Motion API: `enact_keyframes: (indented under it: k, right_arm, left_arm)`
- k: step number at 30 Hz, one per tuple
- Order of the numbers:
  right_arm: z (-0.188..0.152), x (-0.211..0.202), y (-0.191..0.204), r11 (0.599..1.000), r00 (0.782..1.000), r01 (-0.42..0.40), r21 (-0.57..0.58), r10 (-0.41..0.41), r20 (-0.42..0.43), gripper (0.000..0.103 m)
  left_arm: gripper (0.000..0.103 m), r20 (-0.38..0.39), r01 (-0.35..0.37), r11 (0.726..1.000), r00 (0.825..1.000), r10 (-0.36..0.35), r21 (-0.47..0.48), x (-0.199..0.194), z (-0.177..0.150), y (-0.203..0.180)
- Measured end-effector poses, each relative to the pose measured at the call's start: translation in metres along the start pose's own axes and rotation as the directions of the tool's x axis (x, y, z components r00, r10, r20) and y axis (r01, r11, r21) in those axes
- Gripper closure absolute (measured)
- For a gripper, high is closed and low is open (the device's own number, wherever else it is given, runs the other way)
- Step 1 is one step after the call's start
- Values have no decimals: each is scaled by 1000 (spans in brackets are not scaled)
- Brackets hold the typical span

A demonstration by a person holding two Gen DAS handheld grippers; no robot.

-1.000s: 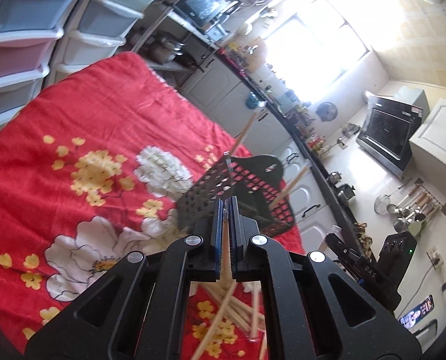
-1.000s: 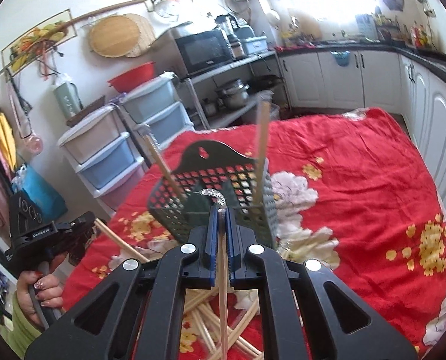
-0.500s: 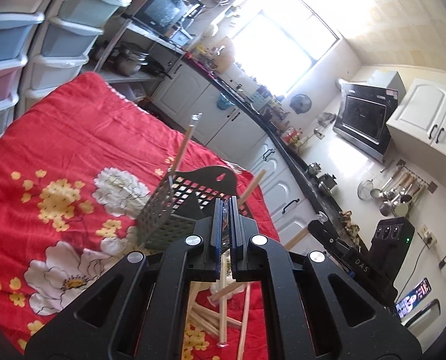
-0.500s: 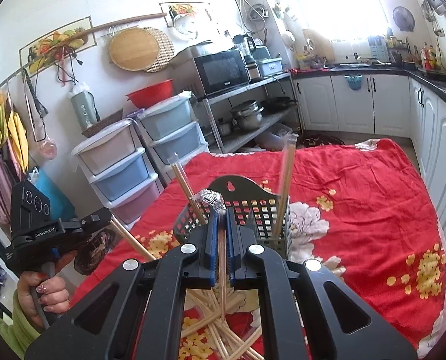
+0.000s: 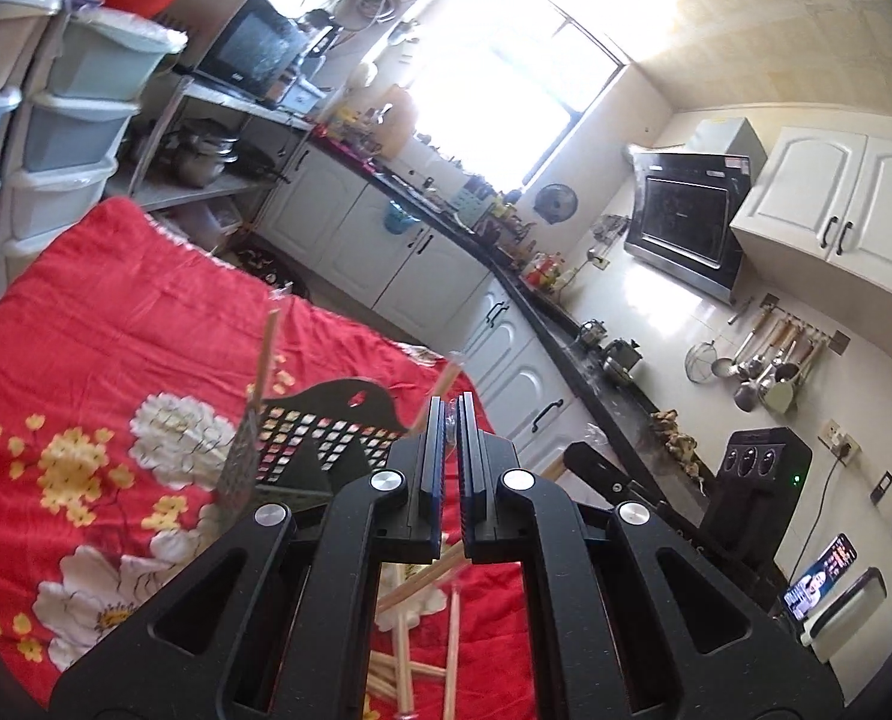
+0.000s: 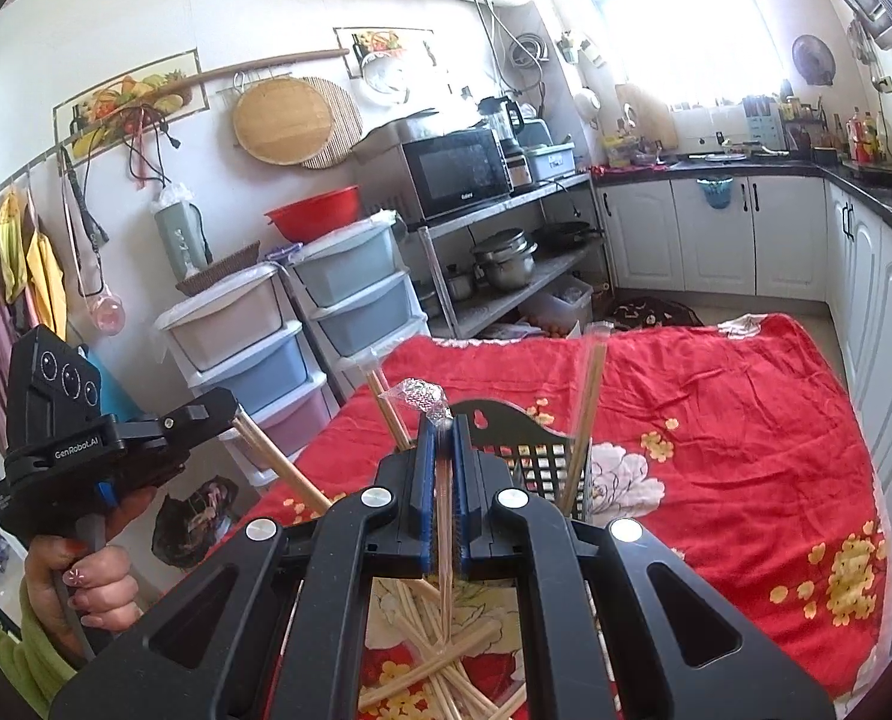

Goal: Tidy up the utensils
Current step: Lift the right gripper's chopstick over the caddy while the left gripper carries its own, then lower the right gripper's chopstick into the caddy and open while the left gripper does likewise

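A black mesh utensil basket (image 5: 320,444) (image 6: 541,456) stands on the red flowered cloth (image 5: 104,354) with two wrapped chopsticks (image 6: 586,414) upright in it. A pile of wrapped wooden chopsticks (image 5: 410,648) (image 6: 440,654) lies on the cloth below both grippers. My left gripper (image 5: 447,420) is shut on a wrapped chopstick and raised above the pile; it also shows at the left of the right wrist view (image 6: 230,414), chopstick slanting down. My right gripper (image 6: 444,438) is shut on a wrapped chopstick (image 6: 444,546), its crumpled plastic tip above the fingers.
Stacked plastic drawer units (image 6: 302,330) stand beyond the cloth's far left edge. A metal shelf with a microwave (image 6: 457,171) and pots sits behind. White cabinets and a dark counter (image 6: 865,222) run along the right. The right gripper shows at lower right of the left view (image 5: 601,468).
Both grippers have lifted and tilted upward with their chopsticks, away from the pile. The basket now sits lower in both views.
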State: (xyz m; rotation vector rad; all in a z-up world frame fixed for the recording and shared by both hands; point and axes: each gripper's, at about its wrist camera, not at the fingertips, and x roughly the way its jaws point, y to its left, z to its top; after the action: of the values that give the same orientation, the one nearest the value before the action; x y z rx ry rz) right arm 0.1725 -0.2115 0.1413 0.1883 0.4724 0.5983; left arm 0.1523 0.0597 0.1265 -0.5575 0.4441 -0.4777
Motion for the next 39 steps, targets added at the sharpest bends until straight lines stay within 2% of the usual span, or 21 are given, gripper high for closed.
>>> enact_keyframes:
  k: [12,23,32,39]
  right_arm:
    - [33,-13,7,999,997,1,-35,2,81,97]
    - [69,-23,17,997,984,15,-74,-2,177,97]
    - [92,-25,15,996,974,41,-79,-22,226,97]
    - [99,-20,8,995,970,71,-67,-53,237,97]
  left_arm:
    - [101,47,50,996,997,-54,79,4,28,-39]
    - [101,110,51,991,992,-65,121,3,58,-59]
    - [101,158,16,992,987,-37,129,2,79,-59]
    - [101,147,-7,994,989,-9,105,13,85,-47]
